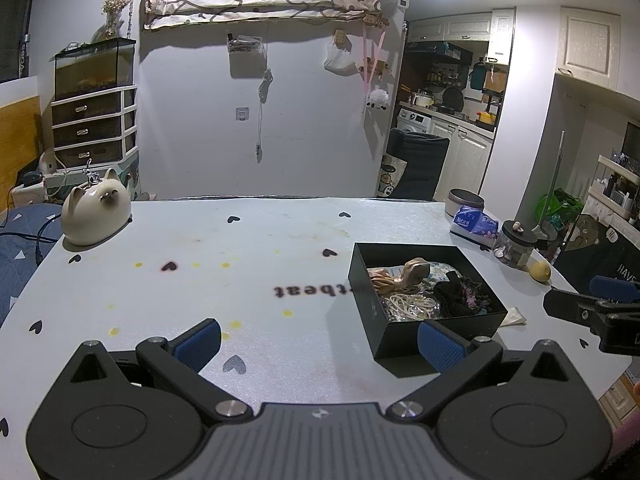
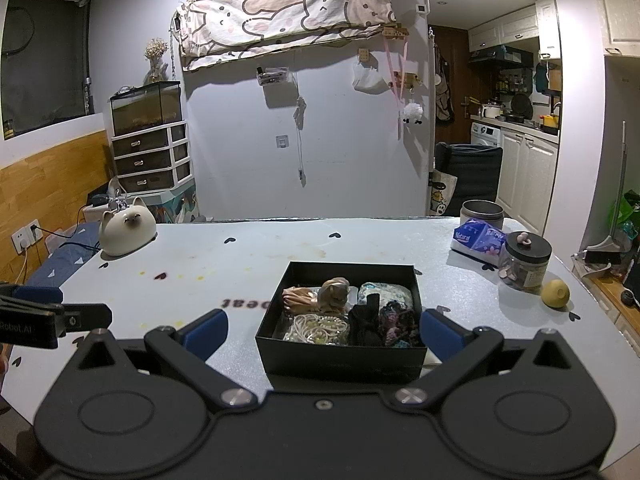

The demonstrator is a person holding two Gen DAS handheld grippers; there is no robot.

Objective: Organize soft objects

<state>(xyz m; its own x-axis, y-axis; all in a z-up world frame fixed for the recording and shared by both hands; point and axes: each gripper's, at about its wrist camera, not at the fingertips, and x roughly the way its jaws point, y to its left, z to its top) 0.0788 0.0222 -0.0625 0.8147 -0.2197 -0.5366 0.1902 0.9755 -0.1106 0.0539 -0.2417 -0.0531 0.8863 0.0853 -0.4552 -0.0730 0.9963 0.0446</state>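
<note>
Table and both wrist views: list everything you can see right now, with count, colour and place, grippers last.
Table: 1, pale with dark hearts, under everything.
Black box: 1, open, near-centre of table, ahead of the right gripper.
Soft items: several, tan, cream, black, pale blue, inside the box; exact count unclear.
Cat figurine: 1, cream, far left of table.
Metal tin: 1, grey, far right.
Tissue pack: 1, blue and white, in front of the tin.
Glass jar: 1, clear with black lid, right side.
Lemon: 1, yellow, right of the jar.
Left gripper: 1, black with blue pads, open, empty.
Right gripper: 1, black with blue pads, open, empty.
</note>
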